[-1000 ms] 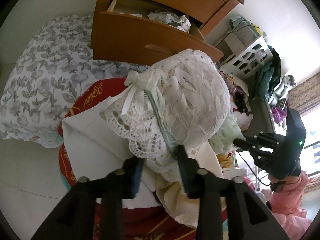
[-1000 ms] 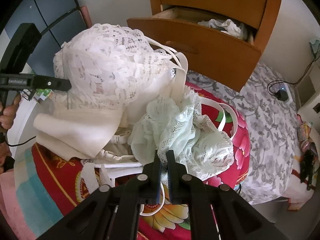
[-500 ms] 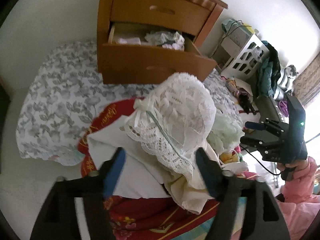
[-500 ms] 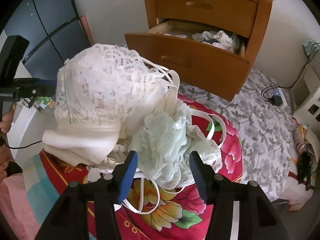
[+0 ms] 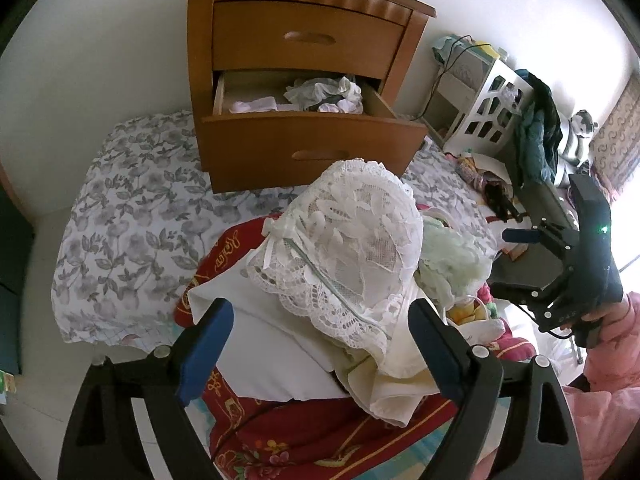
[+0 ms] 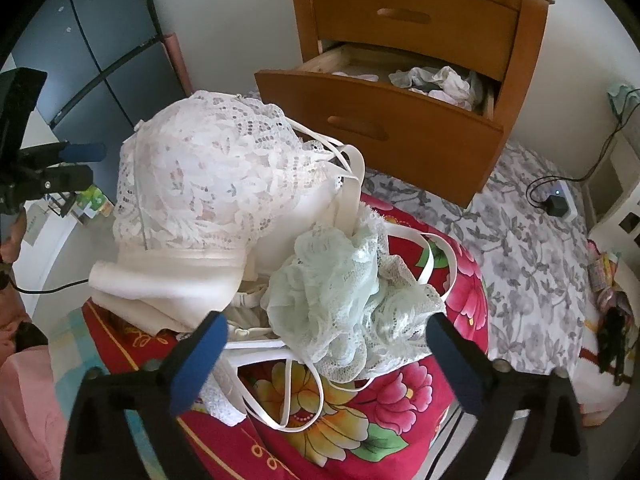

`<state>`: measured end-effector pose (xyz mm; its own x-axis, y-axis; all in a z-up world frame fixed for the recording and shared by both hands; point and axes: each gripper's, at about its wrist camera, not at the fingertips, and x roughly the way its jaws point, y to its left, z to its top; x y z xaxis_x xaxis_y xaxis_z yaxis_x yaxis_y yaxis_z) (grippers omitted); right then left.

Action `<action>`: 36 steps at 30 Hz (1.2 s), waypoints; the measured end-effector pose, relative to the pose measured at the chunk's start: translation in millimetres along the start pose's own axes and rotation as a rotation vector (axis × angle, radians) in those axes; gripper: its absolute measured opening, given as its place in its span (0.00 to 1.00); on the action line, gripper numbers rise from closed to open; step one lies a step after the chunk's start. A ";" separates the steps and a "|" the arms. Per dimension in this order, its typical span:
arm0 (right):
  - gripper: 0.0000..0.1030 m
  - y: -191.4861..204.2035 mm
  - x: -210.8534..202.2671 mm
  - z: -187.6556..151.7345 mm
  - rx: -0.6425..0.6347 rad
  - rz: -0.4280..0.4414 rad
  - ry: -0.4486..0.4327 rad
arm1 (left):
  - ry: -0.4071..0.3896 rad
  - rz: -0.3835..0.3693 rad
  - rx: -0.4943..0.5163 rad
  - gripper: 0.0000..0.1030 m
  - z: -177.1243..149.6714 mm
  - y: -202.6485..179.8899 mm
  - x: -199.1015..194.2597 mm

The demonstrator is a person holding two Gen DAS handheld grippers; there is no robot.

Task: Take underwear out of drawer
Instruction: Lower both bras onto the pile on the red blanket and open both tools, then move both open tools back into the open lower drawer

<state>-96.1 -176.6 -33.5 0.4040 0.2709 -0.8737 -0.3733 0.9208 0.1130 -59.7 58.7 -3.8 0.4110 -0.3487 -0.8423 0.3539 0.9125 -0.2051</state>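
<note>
A white lace bra point(image 5: 352, 248) point(image 6: 208, 176) tops a pile of underwear on a red flowered cushion point(image 6: 400, 400). Mint lace underwear point(image 6: 340, 300) point(image 5: 452, 268) lies beside it. My left gripper point(image 5: 318, 316) hovers over the bra's near edge. Its jaws are opening, and the lace sits between the blue pads without being pressed. My right gripper point(image 6: 326, 328) straddles the mint lace, its jaws also opening, pads clear of the cloth. Behind the pile, the wooden nightstand's lower drawer point(image 5: 312, 136) point(image 6: 380, 128) stands pulled out, with crumpled pale garments point(image 5: 324, 94) inside.
A grey-flowered sheet point(image 5: 132, 208) covers the surface around the cushion. At the right stand a white cut-out basket point(image 5: 488, 116) and hanging clothes. A dark cabinet point(image 6: 100, 40) stands at the left. A pink sleeve point(image 5: 608, 360) holds the right gripper.
Both grippers have let go: the left released the white lace edge and rose back, the right released the mint lace. Both garments now rest on the pile.
</note>
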 end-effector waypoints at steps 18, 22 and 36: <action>1.00 -3.3 0.8 -0.8 0.014 -0.006 -0.013 | -0.007 0.004 -0.007 1.00 0.5 0.8 2.1; 1.00 -4.5 1.3 -0.7 0.018 -0.004 -0.013 | -0.003 0.004 -0.003 1.00 -0.7 -2.0 3.1; 1.00 -6.4 -2.1 3.3 0.033 0.007 -0.026 | 0.000 -0.006 0.024 1.00 0.9 -14.5 6.3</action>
<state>-91.8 -182.1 -30.8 0.4230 0.2846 -0.8603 -0.3491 0.9273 0.1351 -61.5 43.1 -5.7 0.4089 -0.3539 -0.8412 0.3762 0.9052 -0.1979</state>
